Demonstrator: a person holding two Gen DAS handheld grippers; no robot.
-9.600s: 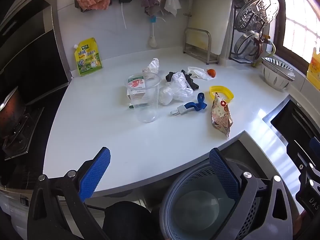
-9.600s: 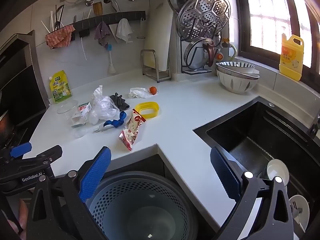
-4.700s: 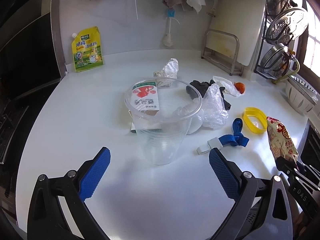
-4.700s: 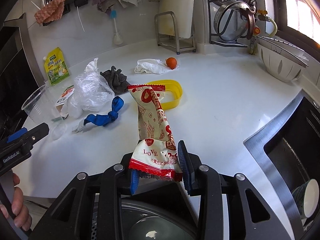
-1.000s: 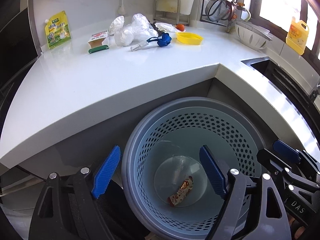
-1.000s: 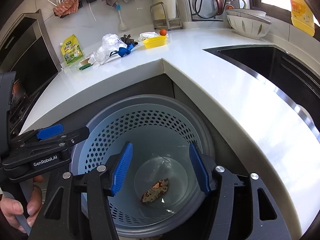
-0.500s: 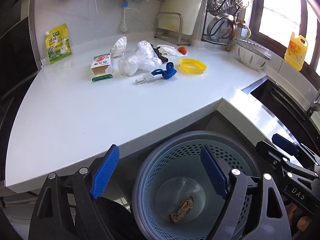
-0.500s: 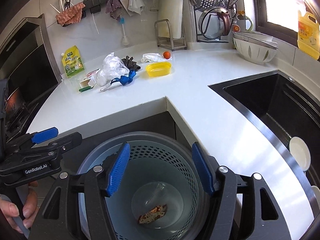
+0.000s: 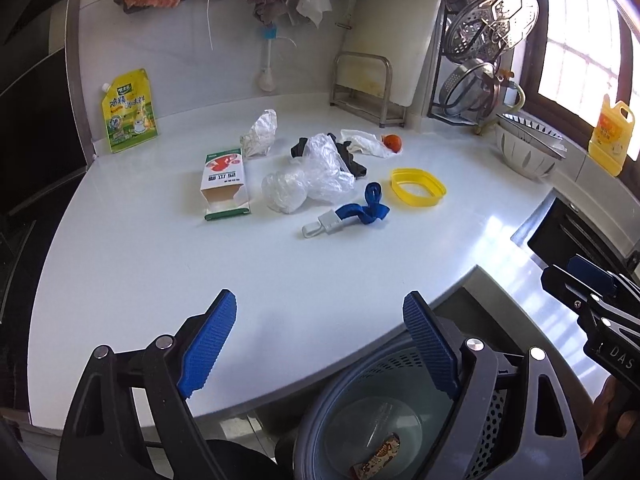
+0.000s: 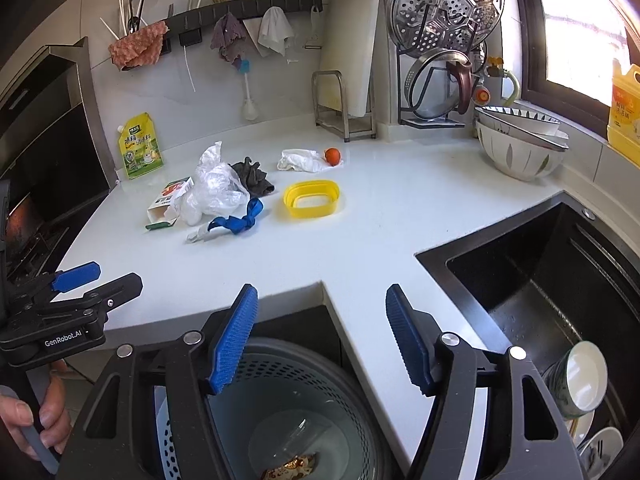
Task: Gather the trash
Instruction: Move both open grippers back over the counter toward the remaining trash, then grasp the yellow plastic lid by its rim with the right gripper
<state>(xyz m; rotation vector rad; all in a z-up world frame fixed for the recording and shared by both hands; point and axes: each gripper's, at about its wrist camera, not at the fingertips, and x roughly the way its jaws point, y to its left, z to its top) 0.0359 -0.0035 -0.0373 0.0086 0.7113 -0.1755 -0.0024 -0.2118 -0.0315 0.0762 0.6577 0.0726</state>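
A grey perforated trash basket [image 9: 360, 372] [image 10: 280, 364] stands below the counter corner and holds a snack wrapper [image 9: 378, 456] [image 10: 292, 468] and a clear cup [image 9: 376, 424]. On the white counter lie a milk carton [image 9: 224, 180] [image 10: 166, 200], clear plastic bags [image 9: 316, 176] [image 10: 216, 188], a blue strap with white clip [image 9: 352, 214] [image 10: 236, 222], a yellow ring lid [image 9: 418, 186] [image 10: 312, 200], a dark cloth [image 10: 250, 176] and a white tissue [image 9: 366, 142] [image 10: 300, 160]. My left gripper [image 9: 320, 344] and my right gripper [image 10: 320, 340] are open and empty, near the counter's front edge above the basket.
A yellow pouch [image 9: 128, 112] leans on the back wall. A small orange fruit [image 9: 393, 142] lies by the tissue. Bowls [image 10: 520, 136] and a pot-lid rack [image 10: 444, 40] stand at the right. A black sink [image 10: 540, 300] with dishes is at the right. A stove sits at the left.
Both grippers have risen from over the basket and now look across the counter. Both stay open and empty. The wrapper and cup lie in the basket.
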